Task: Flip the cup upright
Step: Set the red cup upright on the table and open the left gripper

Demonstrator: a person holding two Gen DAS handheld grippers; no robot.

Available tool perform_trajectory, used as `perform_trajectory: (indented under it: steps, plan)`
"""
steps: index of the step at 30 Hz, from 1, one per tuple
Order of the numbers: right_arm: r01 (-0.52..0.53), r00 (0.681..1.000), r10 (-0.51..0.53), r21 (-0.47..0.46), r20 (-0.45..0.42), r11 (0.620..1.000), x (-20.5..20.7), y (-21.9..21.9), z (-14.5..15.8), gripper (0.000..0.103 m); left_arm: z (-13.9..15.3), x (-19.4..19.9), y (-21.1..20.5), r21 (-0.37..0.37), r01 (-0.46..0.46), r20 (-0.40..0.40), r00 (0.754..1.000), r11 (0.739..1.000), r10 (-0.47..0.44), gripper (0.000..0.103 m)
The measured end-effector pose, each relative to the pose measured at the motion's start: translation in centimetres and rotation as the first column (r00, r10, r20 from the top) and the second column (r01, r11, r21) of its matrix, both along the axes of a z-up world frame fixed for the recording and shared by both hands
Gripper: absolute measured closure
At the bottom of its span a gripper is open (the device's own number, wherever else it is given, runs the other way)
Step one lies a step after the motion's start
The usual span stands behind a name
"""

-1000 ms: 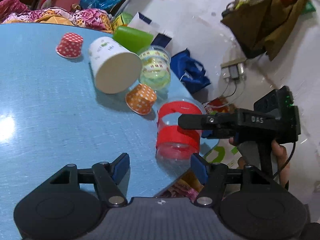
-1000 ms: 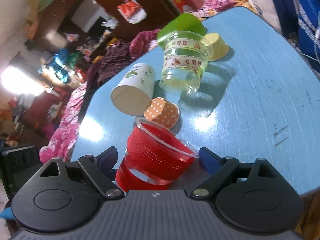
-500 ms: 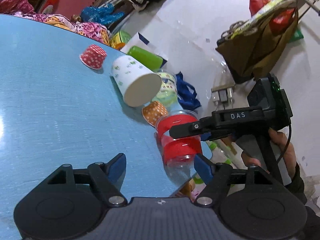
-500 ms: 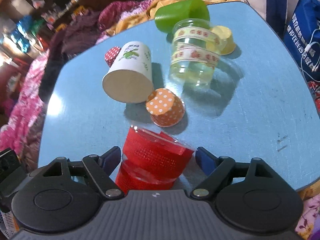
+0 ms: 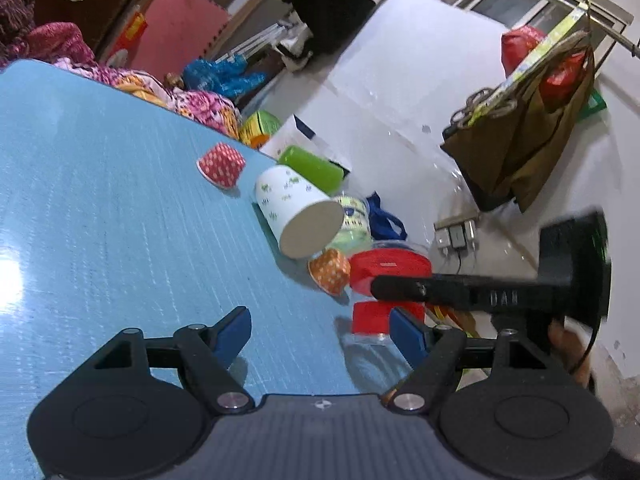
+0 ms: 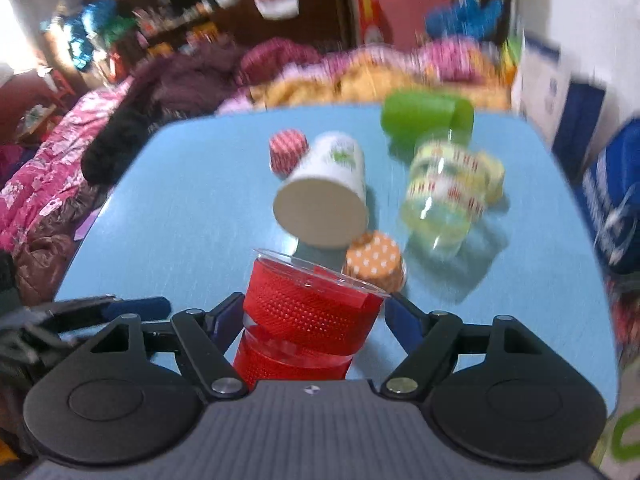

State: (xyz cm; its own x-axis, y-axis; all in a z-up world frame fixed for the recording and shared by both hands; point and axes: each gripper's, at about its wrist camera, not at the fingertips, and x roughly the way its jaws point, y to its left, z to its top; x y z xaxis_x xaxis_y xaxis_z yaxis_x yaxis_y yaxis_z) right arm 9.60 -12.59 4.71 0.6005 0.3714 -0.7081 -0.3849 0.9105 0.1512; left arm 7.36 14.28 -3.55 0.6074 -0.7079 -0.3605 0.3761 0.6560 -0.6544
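A clear plastic cup with red bands [image 6: 308, 320] sits between the fingers of my right gripper [image 6: 314, 312], mouth up and a little tilted, at the near edge of the blue table [image 6: 192, 208]. The jaws stand close on its sides, shut on it. In the left wrist view the same cup [image 5: 384, 280] is at the table's right edge with the right gripper's finger across it. My left gripper [image 5: 320, 326] is open and empty over the table, just left of the cup.
A white paper cup [image 6: 326, 196] lies on its side. Beside it are an orange dotted cupcake liner [image 6: 374, 260], a clear cup with yellow bands [image 6: 444, 196], a green cup [image 6: 424, 120] and a red dotted liner [image 6: 288, 150]. Clothes and bags surround the table.
My right gripper has turned the red-banded cup from tilted to nearly upright and closed in on it. The left gripper has pulled back and tilted, with the table lower in its view.
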Motion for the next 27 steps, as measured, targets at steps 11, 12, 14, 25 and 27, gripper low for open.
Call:
perform_trajectory:
  steps: [11,12,14,25,27]
  plan:
    - [-0.09,0.862,0.082,-0.008,0.5,0.996,-4.0,0.8,-3.8,0.026,2.8,-2.8,0.1,0.02,-0.174,0.123,0.978,0.984,0.171,0.024]
    - [-0.099,0.846,0.088,-0.008,0.526,0.995,-4.2,0.9,-4.3,0.026,3.0,-3.0,0.1,0.02,-0.185,0.133,0.975,0.983,0.18,0.024]
    - [-0.103,0.801,0.09,-0.012,0.592,0.995,-4.7,1.3,-5.2,0.026,3.4,-3.5,0.1,0.014,-0.212,0.152,0.966,0.977,0.207,0.024]
    - [-0.132,0.674,0.084,0.007,0.734,0.991,-5.0,3.2,-6.2,0.026,4.0,-5.3,-0.1,0.02,-0.267,0.216,0.942,0.964,0.256,0.024]
    - [-0.138,0.654,0.097,-0.008,0.75,0.99,-5.4,3.3,-6.6,0.026,3.8,-5.5,0.0,0.016,-0.268,0.221,0.94,0.963,0.258,0.024]
